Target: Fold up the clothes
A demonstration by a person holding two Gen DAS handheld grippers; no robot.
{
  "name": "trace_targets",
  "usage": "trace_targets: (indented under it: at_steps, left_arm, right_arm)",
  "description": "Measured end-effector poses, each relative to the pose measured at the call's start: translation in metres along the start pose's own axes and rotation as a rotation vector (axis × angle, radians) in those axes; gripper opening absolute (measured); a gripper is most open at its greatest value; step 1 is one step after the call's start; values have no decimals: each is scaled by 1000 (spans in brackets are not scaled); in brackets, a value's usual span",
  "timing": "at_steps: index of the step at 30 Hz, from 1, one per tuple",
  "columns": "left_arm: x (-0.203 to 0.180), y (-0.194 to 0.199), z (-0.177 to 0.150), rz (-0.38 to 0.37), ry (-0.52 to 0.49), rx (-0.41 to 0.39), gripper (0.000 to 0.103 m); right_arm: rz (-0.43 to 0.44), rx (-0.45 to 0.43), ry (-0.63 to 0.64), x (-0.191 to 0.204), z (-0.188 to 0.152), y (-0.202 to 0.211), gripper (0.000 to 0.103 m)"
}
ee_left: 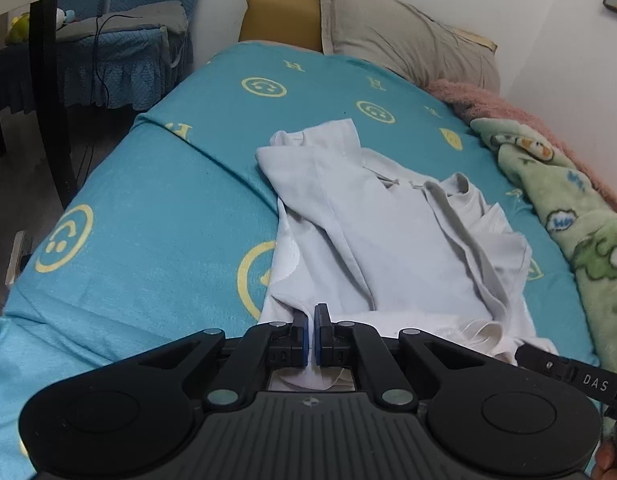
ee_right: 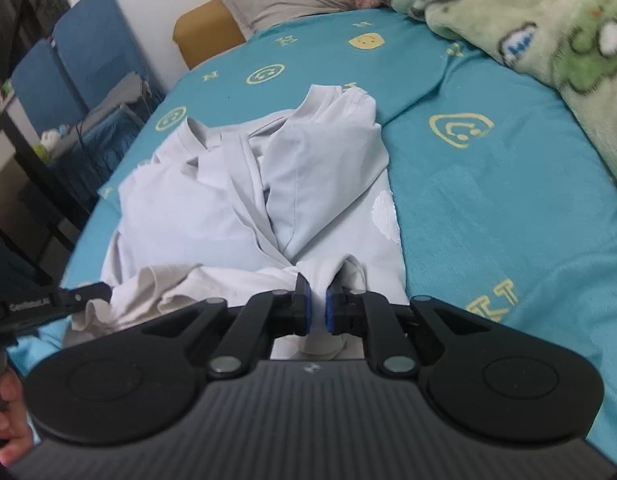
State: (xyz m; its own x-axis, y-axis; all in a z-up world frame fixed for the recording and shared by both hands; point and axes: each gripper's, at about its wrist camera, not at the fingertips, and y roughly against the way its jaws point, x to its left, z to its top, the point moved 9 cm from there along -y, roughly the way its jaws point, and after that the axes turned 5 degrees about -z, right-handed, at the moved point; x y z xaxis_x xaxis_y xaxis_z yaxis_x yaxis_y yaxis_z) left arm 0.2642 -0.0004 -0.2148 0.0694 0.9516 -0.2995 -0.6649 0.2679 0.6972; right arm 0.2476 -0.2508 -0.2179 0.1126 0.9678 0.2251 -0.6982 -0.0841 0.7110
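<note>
A crumpled white garment (ee_left: 388, 236) lies on the teal bedsheet (ee_left: 156, 200), its sleeves and collar bunched toward the far end. My left gripper (ee_left: 311, 320) is shut on the garment's near hem, with cloth pinched between the blue pads. In the right wrist view the same white garment (ee_right: 228, 200) spreads ahead. My right gripper (ee_right: 316, 304) is shut on a fold of its near edge. Each gripper shows at the edge of the other's view: the right gripper's black body (ee_left: 568, 372) and the left gripper's black body (ee_right: 48, 304).
A grey pillow (ee_left: 408, 36) and a mustard headboard (ee_left: 280, 16) stand at the bed's far end. A green cartoon blanket (ee_left: 568, 208) over a pink one lines the wall side. A blue-covered chair (ee_left: 120, 48) and a dark post (ee_left: 48, 80) are beside the bed. A hand (ee_right: 8, 412) holds the left gripper.
</note>
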Motion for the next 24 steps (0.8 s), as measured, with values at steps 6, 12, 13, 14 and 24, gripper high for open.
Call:
trace_targets:
  at_steps: [6,12,13,14,24]
  left_arm:
    - [-6,25,-4,7,-57,-42,43]
    - [-18,70,-3,24,-140,-98,81]
    - [-21,81,-4,28,-159,-117,85]
    - [-24,92,-4,31,-179,-136,86]
    - [-37,168,-25,35,-233,-228,99]
  right_arm:
    - [-32,-12,11,5,3,15,16]
    - [-8,-77,-29,7,7,59,80]
    - [-7,-94,-26,9,7,69,81]
    - [-6,-111,-23,10,8,78,81]
    - [-2,-257,49,34,-3,163,81]
